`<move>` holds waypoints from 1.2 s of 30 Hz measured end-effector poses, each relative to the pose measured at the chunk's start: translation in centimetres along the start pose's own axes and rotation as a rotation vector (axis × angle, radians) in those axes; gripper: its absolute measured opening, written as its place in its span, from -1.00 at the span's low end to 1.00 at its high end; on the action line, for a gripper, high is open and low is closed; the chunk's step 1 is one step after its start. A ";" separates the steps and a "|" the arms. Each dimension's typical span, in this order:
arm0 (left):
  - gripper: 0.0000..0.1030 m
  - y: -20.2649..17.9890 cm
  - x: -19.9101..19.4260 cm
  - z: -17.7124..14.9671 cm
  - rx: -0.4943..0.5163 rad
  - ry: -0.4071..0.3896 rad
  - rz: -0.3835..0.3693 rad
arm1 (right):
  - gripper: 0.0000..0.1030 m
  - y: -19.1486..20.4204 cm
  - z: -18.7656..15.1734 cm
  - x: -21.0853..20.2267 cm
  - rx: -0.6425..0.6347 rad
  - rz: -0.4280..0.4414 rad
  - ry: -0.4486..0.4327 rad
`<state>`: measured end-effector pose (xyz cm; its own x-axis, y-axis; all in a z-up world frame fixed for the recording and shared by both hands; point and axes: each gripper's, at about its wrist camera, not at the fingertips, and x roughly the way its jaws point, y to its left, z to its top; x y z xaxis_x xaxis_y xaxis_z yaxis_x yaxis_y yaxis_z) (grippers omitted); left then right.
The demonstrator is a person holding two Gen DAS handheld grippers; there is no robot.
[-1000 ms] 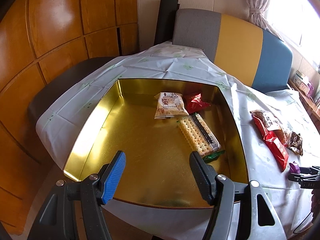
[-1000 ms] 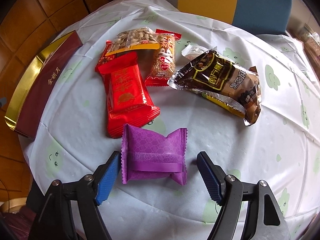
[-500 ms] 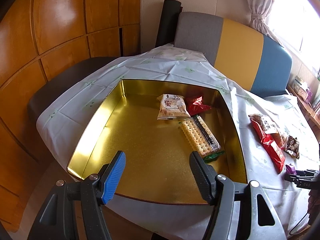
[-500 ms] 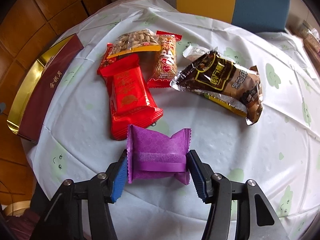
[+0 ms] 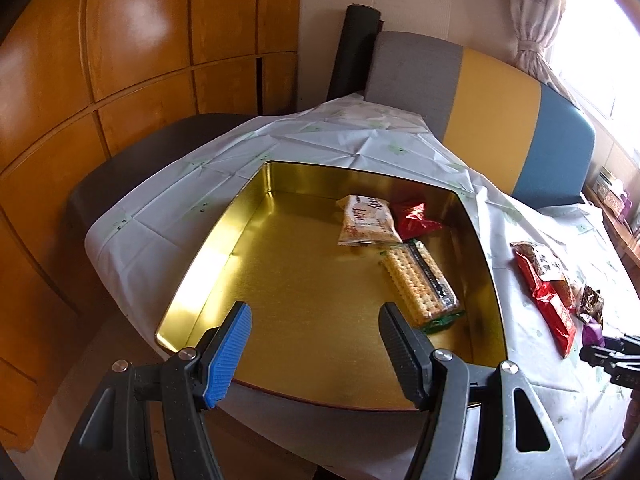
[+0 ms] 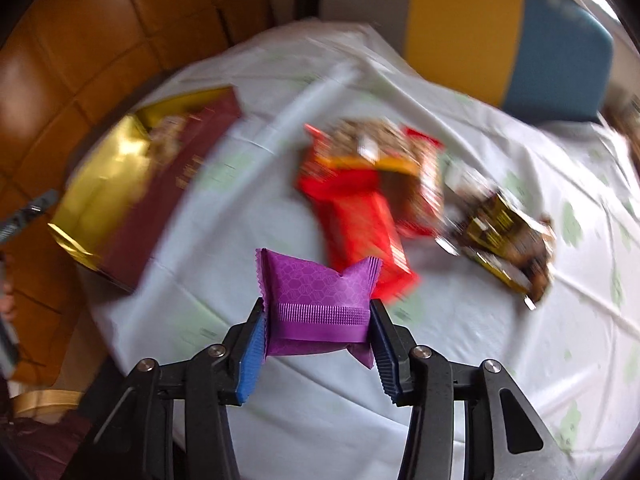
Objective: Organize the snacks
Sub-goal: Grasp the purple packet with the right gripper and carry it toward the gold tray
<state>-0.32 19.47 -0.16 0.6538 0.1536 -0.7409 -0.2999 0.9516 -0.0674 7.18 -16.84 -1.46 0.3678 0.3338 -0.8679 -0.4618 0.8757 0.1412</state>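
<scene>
In the right wrist view my right gripper (image 6: 318, 330) pinches a purple snack packet (image 6: 318, 300) between its pads, lifted off the white tablecloth; the jaws are still closing on it. Beyond it lie a red packet (image 6: 360, 228), a nut packet (image 6: 372, 148) and a brown-gold packet (image 6: 504, 240). In the left wrist view my left gripper (image 5: 314, 340) stands open and empty over the near edge of the gold tin (image 5: 200, 280). The tin holds a cracker pack (image 5: 418, 284), a beige packet (image 5: 366, 220) and a small red packet (image 5: 416, 214).
A maroon lid edge of the tin (image 6: 172, 200) shows at left in the right wrist view. A grey, yellow and blue bench back (image 5: 492, 120) stands behind the table. Wooden wall panels (image 5: 120, 40) are on the left. Loose snacks (image 5: 548, 288) lie right of the tin.
My right gripper closed its jaws onto the purple packet and lifted it off the cloth, swinging so the view now blurs. The left gripper barely moved.
</scene>
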 end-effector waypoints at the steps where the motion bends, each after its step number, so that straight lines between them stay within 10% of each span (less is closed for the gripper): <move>1: 0.30 0.2 0.1 0.0 -0.004 0.001 0.002 | -0.06 1.1 0.7 0.0 -0.020 0.024 -0.007; 15: 0.30 2.8 0.2 0.1 -0.059 -0.012 0.029 | -0.05 16.7 6.5 5.4 -0.282 0.217 0.075; 36: 0.30 3.0 0.5 -0.2 -0.061 0.000 0.030 | 0.15 17.8 6.0 8.3 -0.292 0.174 0.152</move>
<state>-1.01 22.33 -0.89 0.6435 0.1817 -0.7435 -0.3611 0.9286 -0.0855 6.86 3.64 -3.32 0.1497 0.3940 -0.9069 -0.7259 0.6666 0.1698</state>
